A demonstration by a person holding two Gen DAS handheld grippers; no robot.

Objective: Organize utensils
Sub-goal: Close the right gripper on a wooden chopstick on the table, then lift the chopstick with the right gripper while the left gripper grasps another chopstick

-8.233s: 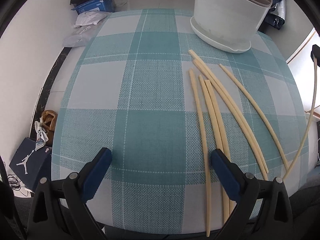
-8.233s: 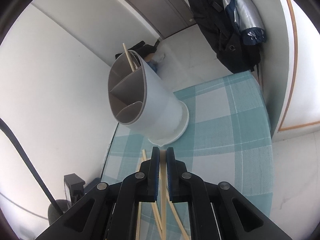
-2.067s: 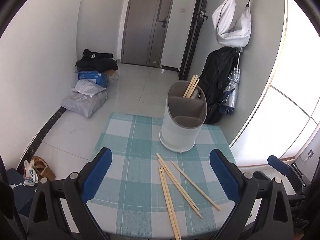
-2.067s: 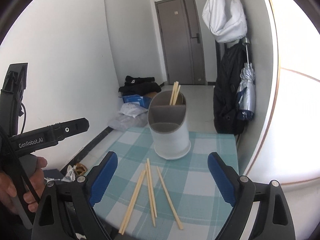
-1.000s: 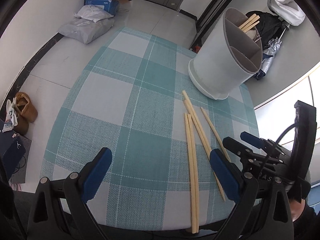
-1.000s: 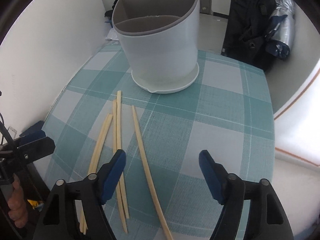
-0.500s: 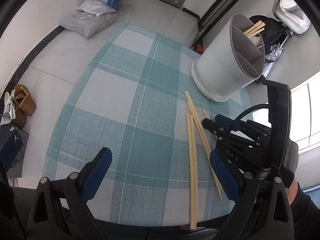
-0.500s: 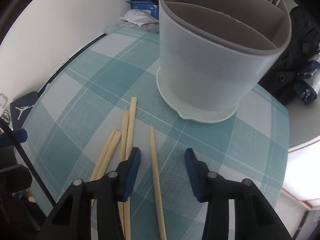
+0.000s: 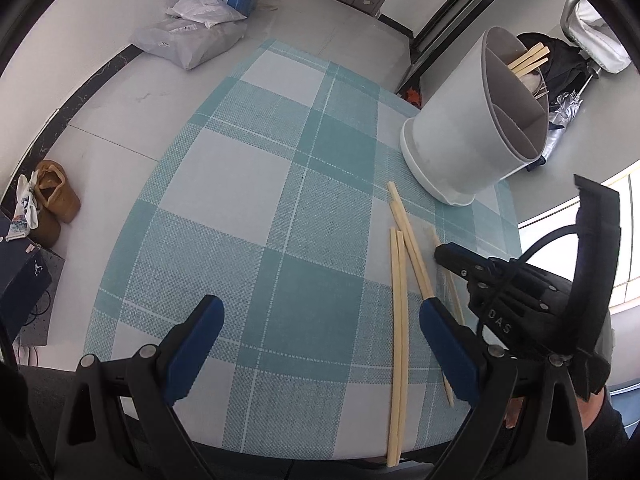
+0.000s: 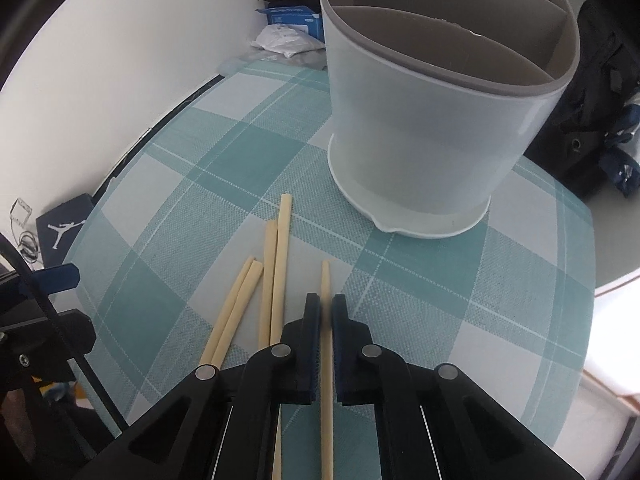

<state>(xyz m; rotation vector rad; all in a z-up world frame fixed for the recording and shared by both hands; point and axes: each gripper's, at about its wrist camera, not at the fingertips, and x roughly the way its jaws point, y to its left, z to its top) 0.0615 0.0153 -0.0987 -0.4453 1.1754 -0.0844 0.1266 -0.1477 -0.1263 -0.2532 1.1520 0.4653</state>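
Observation:
Several pale wooden chopsticks (image 9: pixel 400 296) lie on the teal plaid tablecloth (image 9: pixel 256 208). A white divided utensil holder (image 9: pixel 468 136) stands at the far right with chopsticks (image 9: pixel 528 60) in its far compartment. My right gripper (image 10: pixel 326 308) has its blue pads closed on a single chopstick (image 10: pixel 325 280) that lies on the cloth, just short of the holder (image 10: pixel 432 120). The other chopsticks (image 10: pixel 276 272) lie to its left. My left gripper (image 9: pixel 320 320) is open and empty above the near edge; the right gripper (image 9: pixel 452 256) shows beside it.
The table edge runs close on the near and right sides. On the floor at left are shoes (image 9: pixel 52 200), a blue shoe box (image 9: pixel 20 276) and packages (image 9: pixel 192 40). A dark bag (image 10: pixel 600 120) hangs behind the holder.
My right gripper has moved down onto the rightmost chopstick and closed its jaws on it. My left gripper has stayed open, shifting only slightly.

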